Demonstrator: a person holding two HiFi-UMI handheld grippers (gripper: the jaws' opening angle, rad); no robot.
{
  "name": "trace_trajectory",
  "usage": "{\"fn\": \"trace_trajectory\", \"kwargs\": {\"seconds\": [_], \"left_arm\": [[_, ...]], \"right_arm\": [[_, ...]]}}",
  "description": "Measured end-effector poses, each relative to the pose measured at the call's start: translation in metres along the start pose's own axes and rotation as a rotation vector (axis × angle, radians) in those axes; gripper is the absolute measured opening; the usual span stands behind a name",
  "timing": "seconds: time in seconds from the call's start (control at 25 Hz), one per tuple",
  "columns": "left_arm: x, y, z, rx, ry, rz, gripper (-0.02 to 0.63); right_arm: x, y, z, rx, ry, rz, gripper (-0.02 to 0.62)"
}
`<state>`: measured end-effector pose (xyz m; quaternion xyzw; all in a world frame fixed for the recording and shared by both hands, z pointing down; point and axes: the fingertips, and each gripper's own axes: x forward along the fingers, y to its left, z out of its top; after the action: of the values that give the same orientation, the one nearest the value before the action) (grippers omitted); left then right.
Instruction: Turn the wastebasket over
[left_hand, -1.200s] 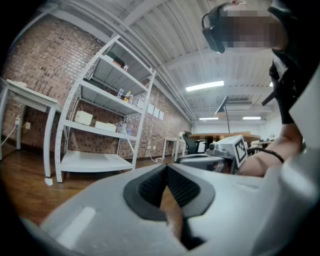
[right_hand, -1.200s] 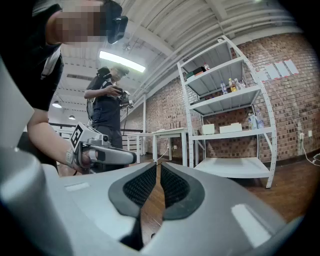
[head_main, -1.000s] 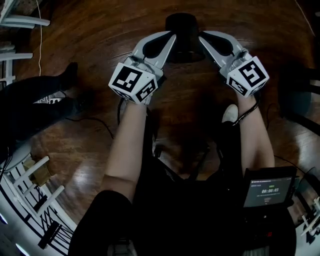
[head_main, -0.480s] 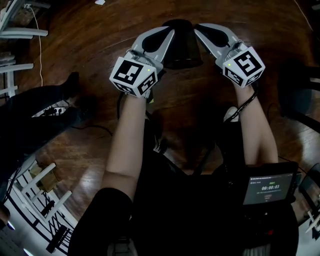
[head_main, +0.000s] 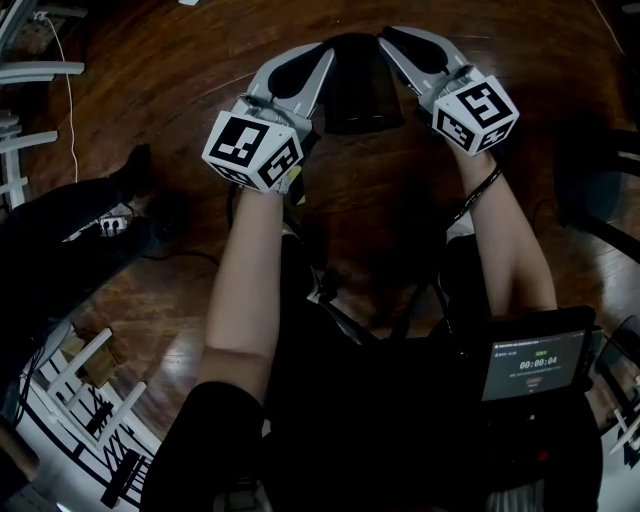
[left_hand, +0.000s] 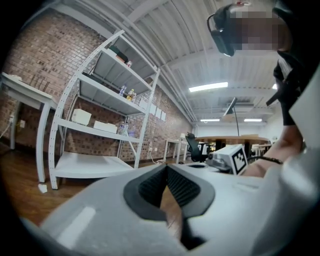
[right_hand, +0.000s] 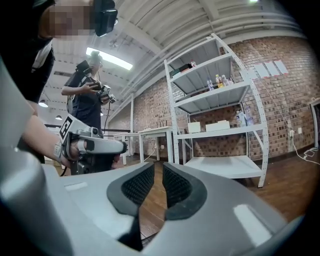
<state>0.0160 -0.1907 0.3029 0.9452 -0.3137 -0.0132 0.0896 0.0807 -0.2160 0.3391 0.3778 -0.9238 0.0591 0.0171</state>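
Note:
The black wastebasket (head_main: 358, 85) stands on the dark wooden floor at the top middle of the head view, its wider end toward me. My left gripper (head_main: 322, 52) lies level along its left side, and the left gripper view shows its pads meeting at the tips (left_hand: 166, 167), so it is shut with nothing in it. My right gripper (head_main: 386, 38) lies along the basket's right side. Its jaws are opening, and a narrow gap shows between the pads (right_hand: 158, 167) with nothing in it. Whether either gripper touches the basket is hidden.
White metal shelving (left_hand: 107, 130) stands against a brick wall, and it also shows behind the right gripper's jaws, where the shelving (right_hand: 220, 135) is at the right. Another person (right_hand: 90, 100) stands further off. A lit screen (head_main: 537, 365) hangs at my right hip. White racks (head_main: 70, 400) and cables lie at the left.
Both grippers have moved up the picture, farther from me, and now flank the wastebasket's sides instead of its near end.

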Motion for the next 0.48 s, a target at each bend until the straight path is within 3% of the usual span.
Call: {"fn": "trace_trajectory", "kwargs": {"seconds": [0.28,0.48], "left_arm": [[-0.006,0.004,0.006,-0.022,-0.022,0.005,0.002],[-0.014,0.010,0.015,-0.001,-0.048,0.042,0.002]], "right_arm": [[0.020,-0.007,-0.011,0.060,0.019,-0.035,0.044],[0.021,-0.004,-0.055,0.263,-0.010,-0.107,0.055]]}}
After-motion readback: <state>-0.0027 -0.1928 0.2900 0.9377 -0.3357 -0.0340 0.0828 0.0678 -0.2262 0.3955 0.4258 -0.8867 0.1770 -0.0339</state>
